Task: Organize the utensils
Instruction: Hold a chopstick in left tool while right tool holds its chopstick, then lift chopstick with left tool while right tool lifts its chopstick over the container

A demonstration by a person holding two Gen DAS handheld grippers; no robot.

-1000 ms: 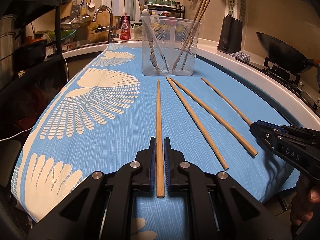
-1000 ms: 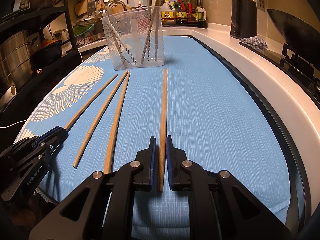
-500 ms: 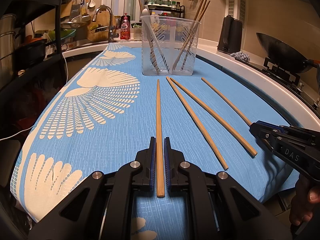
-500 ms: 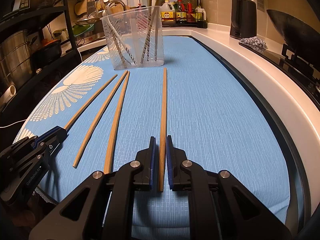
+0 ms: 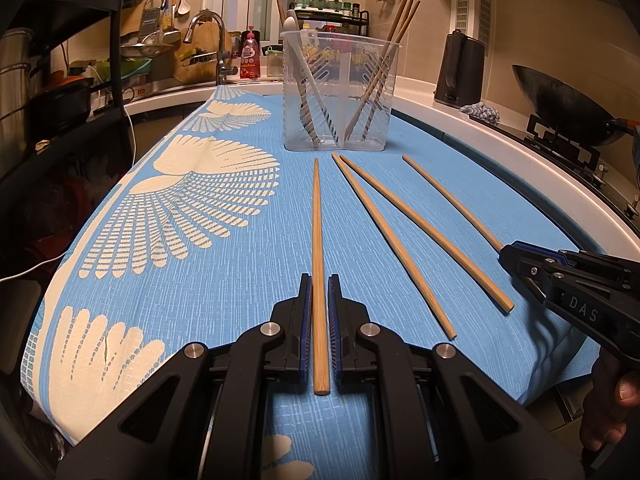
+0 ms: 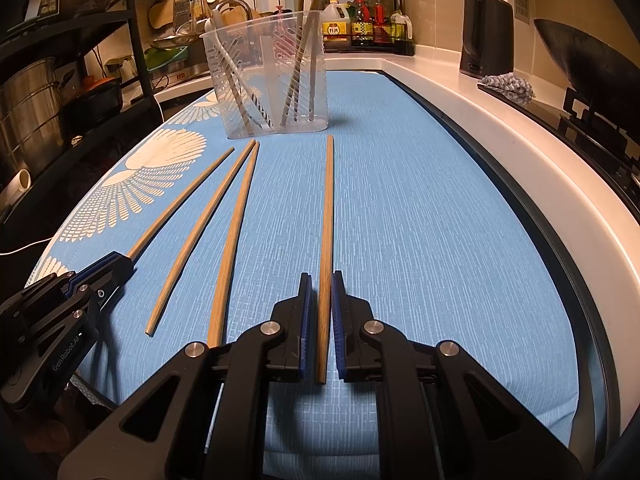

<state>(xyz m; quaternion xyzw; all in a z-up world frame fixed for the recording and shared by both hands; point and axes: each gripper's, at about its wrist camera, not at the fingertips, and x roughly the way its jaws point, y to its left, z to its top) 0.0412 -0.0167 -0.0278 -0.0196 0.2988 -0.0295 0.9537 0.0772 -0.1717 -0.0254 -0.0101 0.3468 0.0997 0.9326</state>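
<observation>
Several wooden chopsticks lie on the blue cloth point(image 5: 248, 264) in front of a clear plastic utensil holder point(image 5: 340, 92) that holds more chopsticks and a white spoon. My left gripper point(image 5: 319, 280) is shut on the leftmost chopstick point(image 5: 317, 216), which rests on the cloth. My right gripper point(image 6: 320, 278) is shut on the rightmost chopstick point(image 6: 328, 208), which also lies flat. Two loose chopsticks point(image 5: 384, 228) lie between them. The right gripper shows in the left wrist view point(image 5: 508, 250), the left gripper in the right wrist view point(image 6: 120, 264).
The holder point(image 6: 268, 80) stands at the cloth's far end. A white counter edge point(image 6: 500, 128) runs along the right, with a wok point(image 5: 560, 104), a black kettle point(image 5: 460, 68) and a stove beyond. A sink and black shelves point(image 5: 72, 92) are at the left.
</observation>
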